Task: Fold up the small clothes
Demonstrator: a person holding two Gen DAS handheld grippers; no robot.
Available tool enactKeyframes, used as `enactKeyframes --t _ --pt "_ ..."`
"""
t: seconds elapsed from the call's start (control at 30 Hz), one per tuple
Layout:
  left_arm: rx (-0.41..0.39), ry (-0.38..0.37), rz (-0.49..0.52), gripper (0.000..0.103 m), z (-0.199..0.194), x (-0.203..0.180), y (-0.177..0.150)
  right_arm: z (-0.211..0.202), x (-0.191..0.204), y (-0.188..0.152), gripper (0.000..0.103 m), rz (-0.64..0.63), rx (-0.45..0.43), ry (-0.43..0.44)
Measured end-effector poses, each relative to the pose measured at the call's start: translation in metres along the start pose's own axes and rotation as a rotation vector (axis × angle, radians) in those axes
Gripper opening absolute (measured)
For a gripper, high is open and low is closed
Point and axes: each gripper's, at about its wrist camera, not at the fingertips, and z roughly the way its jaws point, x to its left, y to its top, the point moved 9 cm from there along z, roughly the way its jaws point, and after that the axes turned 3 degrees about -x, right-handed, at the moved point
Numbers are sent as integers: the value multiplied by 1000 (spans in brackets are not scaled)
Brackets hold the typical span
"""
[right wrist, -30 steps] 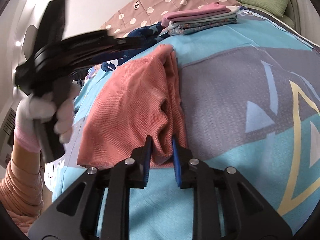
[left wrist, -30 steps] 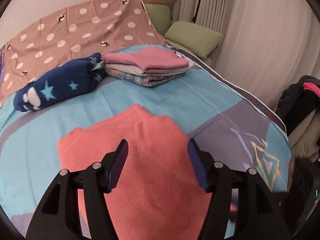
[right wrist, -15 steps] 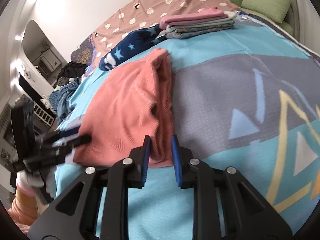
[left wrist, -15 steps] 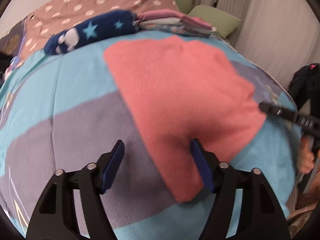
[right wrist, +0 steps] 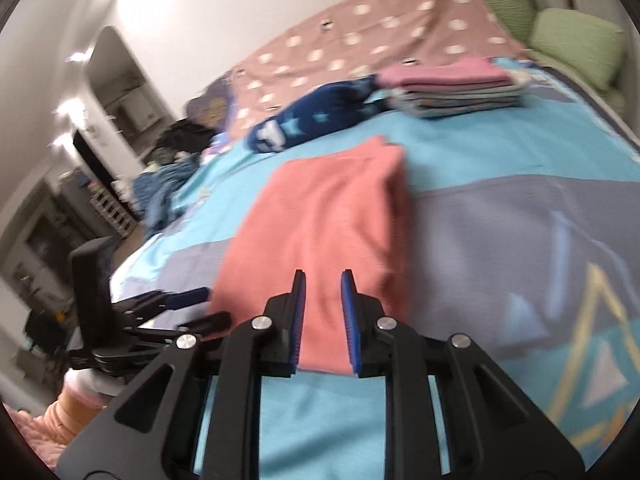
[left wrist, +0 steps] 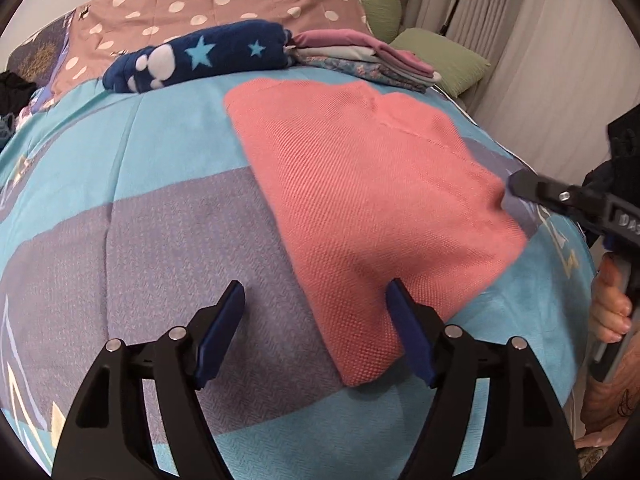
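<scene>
Since swinging left, the left gripper (left wrist: pixel 316 308) gapes wider — seemingly empty.

The left tool (left wrist: pixel 316 304) hangs over the bed (left wrist: pixel 160 220) with its jaws wide, having just been opening; the coral cloth's (left wrist: pixel 360 184) near corner lies between them, ungripped. At three o'clock the right tool (left wrist: pixel 516 184) meets the cloth's edge. At twelve o'clock sit a starry navy roll (left wrist: pixel 200 56) and folded clothes (left wrist: pixel 360 56).

Two wrist views: we look down along each gripper's fingers, close over the bed (left wrist: pixel 168 152); both share the coral garment (left wrist: pixel 372 184) just beyond the fingertips.
</scene>
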Motion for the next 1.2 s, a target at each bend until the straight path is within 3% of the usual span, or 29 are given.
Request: enactKeyframes --t 0.07,0.1,0.13,0.2,0.27,0.3,0.33,0.37,0.43,0.5,0.63,0.7,0.77,0.83,0.9,0.93,1.07,1.2 --pt "1 -5 -18 77 1 4 -4 15 -15 -7 20 20 42 -47" --pt "0 -11 -25 77 0 5 -5 25 -34 -15 12 44 90 -119" --pt "-1 -17 -29 77 0 6 -6 30 -45 -22 0 72 122 -139" --pt "0 -18 -21 77 -2 7 -7 26 -53 -22 0 137 118 -92" --pt "3 -23 -12 77 -3 6 -6 20 -55 -21 0 121 115 -119" --pt "9 -34 -11 73 -5 6 -5 17 -57 -18 3 77 107 -192" --pt "7 -51 -13 58 -8 5 -4 14 -59 -17 12 46 99 -251" --pt "-3 -85 -19 49 -13 2 0 10 -60 -15 12 27 90 -276" --pt "-31 -123 -28 22 -22 -3 9 5 -53 -7 12 51 79 -201" --pt "-72 -135 -23 15 -29 -7 22 -2 -42 9 12 52 36 -144" --pt "-113 -168 -2 15 -27 -19 44 3 -15 32 13 -9 -3 -70" --pt "-47 -147 15 15 -2 -19 37 16 -8 35 14 -23 9 -45" --pt "-1 -119 21 15 18 -15 24 35 -19 27 15 -26 59 -100" --pt "-54 -147 21 15 15 -15 22 59 -52 9 16 -29 134 -266" --pt "-52 -157 14 16 12 -14 21 56 -53 8 22 -20 96 -246" --pt "-45 -167 8 16 12 -13 22 54 -54 8 34 -29 101 -270" --pt "-14 -182 -25 18 10 -14 27 46 -51 14 32 -25 97 -269" --pt "-36 -130 13 20 4 -15 35 33 -42 28 30 -43 57 -225"
